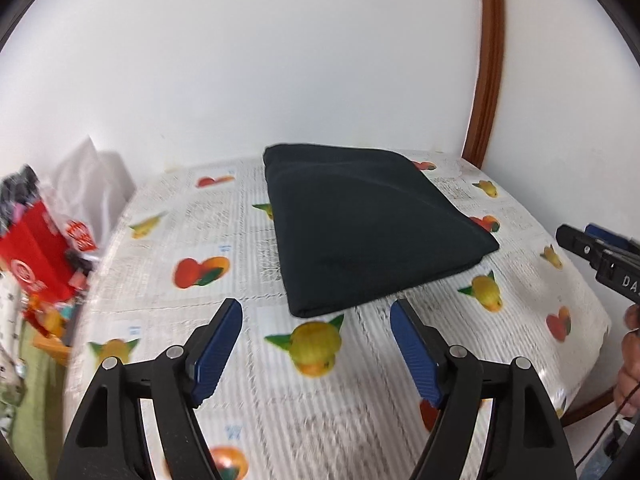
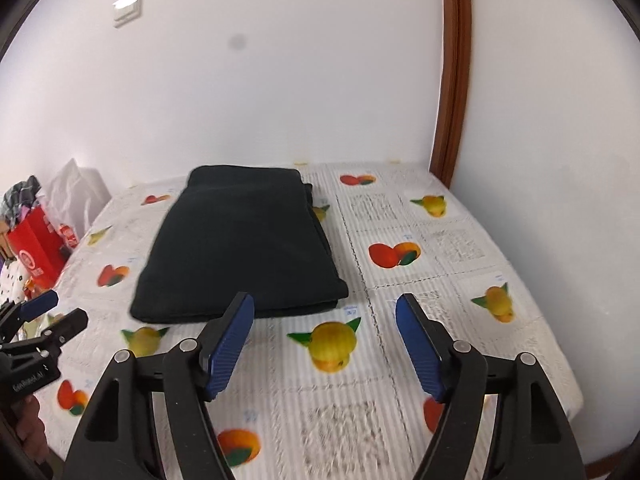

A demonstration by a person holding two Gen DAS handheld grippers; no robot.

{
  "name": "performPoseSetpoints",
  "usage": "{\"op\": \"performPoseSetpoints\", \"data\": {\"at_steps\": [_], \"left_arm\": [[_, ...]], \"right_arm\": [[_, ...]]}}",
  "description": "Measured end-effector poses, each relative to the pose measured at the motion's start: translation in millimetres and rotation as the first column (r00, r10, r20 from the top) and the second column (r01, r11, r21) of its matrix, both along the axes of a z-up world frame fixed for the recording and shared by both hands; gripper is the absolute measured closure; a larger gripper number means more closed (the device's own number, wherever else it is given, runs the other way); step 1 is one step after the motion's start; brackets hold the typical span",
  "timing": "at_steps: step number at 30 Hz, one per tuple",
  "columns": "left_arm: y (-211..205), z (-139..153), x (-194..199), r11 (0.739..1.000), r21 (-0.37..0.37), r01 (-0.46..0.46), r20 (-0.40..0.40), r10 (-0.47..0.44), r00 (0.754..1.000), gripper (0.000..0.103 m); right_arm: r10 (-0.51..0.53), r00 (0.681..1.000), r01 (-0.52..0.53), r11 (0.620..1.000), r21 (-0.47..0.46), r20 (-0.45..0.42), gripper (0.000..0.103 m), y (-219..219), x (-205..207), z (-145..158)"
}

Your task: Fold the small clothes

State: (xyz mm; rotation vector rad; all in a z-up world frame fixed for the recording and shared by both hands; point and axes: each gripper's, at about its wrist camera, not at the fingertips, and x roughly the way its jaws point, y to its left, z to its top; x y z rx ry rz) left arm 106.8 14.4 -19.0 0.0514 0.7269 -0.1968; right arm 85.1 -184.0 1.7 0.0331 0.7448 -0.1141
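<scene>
- Our left gripper (image 1: 316, 314) has black plastic arms shaped like curved wedges with cut-out slots, and ribbed blue pads on the fingers (image 1: 218, 348).
- Round silver screws sit at each hinge.
- Our right gripper (image 2: 325, 308) is built the same: black frame, blue ribbed pads, silver screws.
- White lettering marks the side of each black body.
- A thin black cable (image 1: 612, 420) hangs beside our right hand (image 1: 630, 364).

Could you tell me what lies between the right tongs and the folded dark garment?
In the right wrist view, only fruit-print tablecloth separates the open right tongs from the folded dark garment; nothing else lies there.
</scene>
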Motion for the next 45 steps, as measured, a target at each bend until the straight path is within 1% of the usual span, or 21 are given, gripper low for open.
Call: {"op": "performPoseSetpoints", "data": {"at_steps": [1,2,3,4,5,8,10,11,14,18,24,35,45], "left_arm": [[-0.1,4.7,-9.2,1.000,-0.006,0.001,0.019,-0.001,1.000,0.027],[0.3,9.8,-21.2,1.000,-0.017,0.000,0.038,0.000,0.999,0.023],[0.7,13.7,-30.2,1.000,-0.024,-0.003,0.049,0.004,0.999,0.021],[0.6,16.7,-36.4,1.000,-0.028,-0.006,0.056,0.007,0.998,0.021],[1.0,20.6,-46.8,0.999,-0.031,-0.009,0.066,0.011,0.998,0.019],[0.0,28.5,-70.5,1.000,-0.020,-0.015,0.084,0.017,0.996,0.015],[-0.2,32.8,-85.9,1.000,-0.003,-0.022,0.098,0.022,0.995,0.015],[-0.5,34.7,-93.7,1.000,0.006,-0.024,0.103,0.023,0.994,0.013],[-0.9,39.1,-109.8,1.000,0.007,-0.028,0.117,0.027,0.993,0.012],[-2.2,44.5,-125.9,0.999,0.008,-0.046,0.142,0.045,0.989,0.012],[-6.8,52.4,-141.2,0.999,0.008,-0.049,0.169,0.047,0.984,0.011],[-9.9,53.0,-146.1,0.999,0.001,-0.054,0.173,0.053,0.984,0.010],[-10.3,52.0,-145.4,0.997,-0.007,-0.075,0.172,0.076,0.982,0.010]], "right_arm": [[-0.001,1.000,0.001,1.000,-0.012,0.005,0.027,4.7,-9.1,4.9],[-0.006,1.000,0.007,1.000,-0.030,0.017,0.020,9.7,-19.3,9.5],[-0.012,0.999,0.014,0.999,-0.048,0.032,0.016,14.5,-30.1,13.5],[-0.016,0.999,0.018,0.998,-0.057,0.045,0.010,18.3,-39.7,16.3],[-0.016,0.998,0.020,0.998,-0.062,0.057,0.007,21.8,-50.2,18.9],[-0.011,0.998,0.016,0.997,-0.074,0.069,0.004,28.9,-76.7,23.8],[-0.024,0.998,0.030,0.996,-0.085,0.066,0.001,31.2,-90.9,25.7],[-0.034,0.997,0.039,0.995,-0.087,0.065,0.001,31.3,-98.0,26.5],[-0.039,0.998,0.042,0.997,-0.067,0.058,0.000,28.0,-117.9,28.3],[-0.059,0.997,0.061,0.997,-0.045,0.049,0.000,23.0,-133.1,29.4],[-0.056,0.997,0.060,0.995,-0.074,0.057,0.000,24.2,-148.7,30.9],[-0.082,0.994,0.087,0.993,-0.078,0.066,0.000,16.3,-154.6,32.5],[-0.076,0.994,0.082,0.994,-0.072,0.078,0.000,14.0,-157.6,34.8]]}}
